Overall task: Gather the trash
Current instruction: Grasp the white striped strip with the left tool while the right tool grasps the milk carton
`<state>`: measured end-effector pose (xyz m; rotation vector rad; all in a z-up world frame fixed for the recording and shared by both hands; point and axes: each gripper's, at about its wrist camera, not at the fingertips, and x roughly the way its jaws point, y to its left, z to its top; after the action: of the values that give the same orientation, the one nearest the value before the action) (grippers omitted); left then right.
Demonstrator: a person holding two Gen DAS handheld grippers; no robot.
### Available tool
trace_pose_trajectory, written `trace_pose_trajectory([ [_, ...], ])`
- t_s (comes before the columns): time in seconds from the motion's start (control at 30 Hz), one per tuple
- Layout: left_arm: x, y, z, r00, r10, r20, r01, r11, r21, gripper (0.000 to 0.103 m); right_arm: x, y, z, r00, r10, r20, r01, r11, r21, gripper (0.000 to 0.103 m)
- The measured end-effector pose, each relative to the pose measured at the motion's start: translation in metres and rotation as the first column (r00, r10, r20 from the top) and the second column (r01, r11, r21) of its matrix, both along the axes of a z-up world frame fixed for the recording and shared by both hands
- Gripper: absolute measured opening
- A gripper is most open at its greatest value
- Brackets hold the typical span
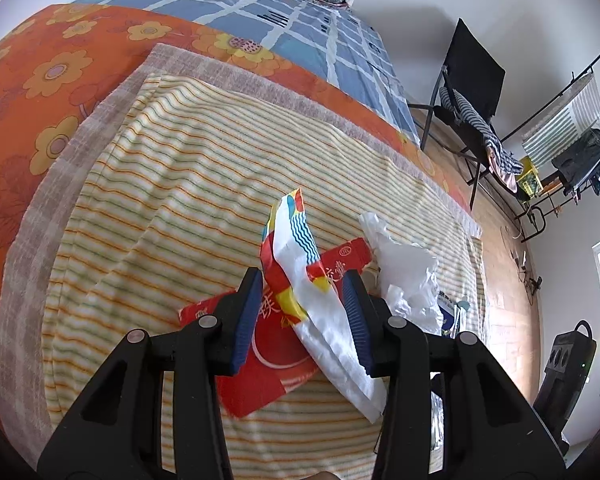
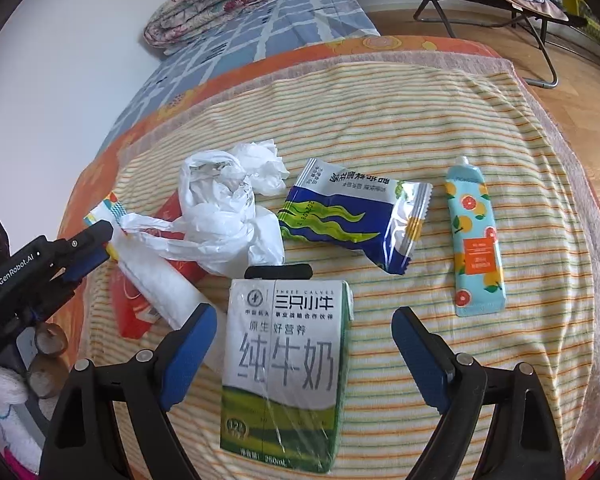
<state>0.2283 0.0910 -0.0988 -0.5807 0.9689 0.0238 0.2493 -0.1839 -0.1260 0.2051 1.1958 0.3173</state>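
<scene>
Right gripper [image 2: 304, 344] jaws wide, milk carton [image 2: 286, 364] lying between pads, not pinched. Advice: lower, center, close on carton sides. Left gripper [image 1: 304, 312] holds white-colourful wrapper [image 1: 300, 280], red box [image 1: 268, 356] beneath.

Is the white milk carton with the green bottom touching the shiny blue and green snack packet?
Apart. The right wrist view shows striped blanket between the milk carton and the snack packet.
</scene>
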Motion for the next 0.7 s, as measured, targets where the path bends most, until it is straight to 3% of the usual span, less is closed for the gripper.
trace_pose_trajectory([
  [0.3,0.005,-0.002,-0.012,1.0,0.0,-0.004,0.0,0.999,-0.035,0.041,0.009,0.006,-0.012,1.0,0.002,-0.008,-0.002,0.999,-0.037,0.091],
  [0.37,0.007,-0.005,-0.012,1.0,-0.013,-0.003,0.013,1.0,-0.02,0.03,0.012,0.005,-0.013,1.0,0.0,-0.011,-0.001,1.0,-0.029,0.09],
  [0.5,0.007,-0.009,-0.01,1.0,-0.023,0.005,0.023,1.0,-0.002,0.022,0.012,0.004,-0.013,1.0,0.006,-0.017,-0.006,1.0,-0.007,0.085],
  [0.57,0.007,-0.011,-0.008,1.0,-0.03,0.011,0.03,1.0,0.003,0.012,0.011,0.004,-0.013,1.0,0.014,-0.018,-0.014,1.0,0.005,0.078],
  [0.7,0.005,-0.017,-0.004,0.998,-0.051,0.023,0.05,0.998,0.034,0.008,0.01,0.005,-0.011,1.0,0.016,-0.021,-0.016,1.0,0.02,0.074],
])
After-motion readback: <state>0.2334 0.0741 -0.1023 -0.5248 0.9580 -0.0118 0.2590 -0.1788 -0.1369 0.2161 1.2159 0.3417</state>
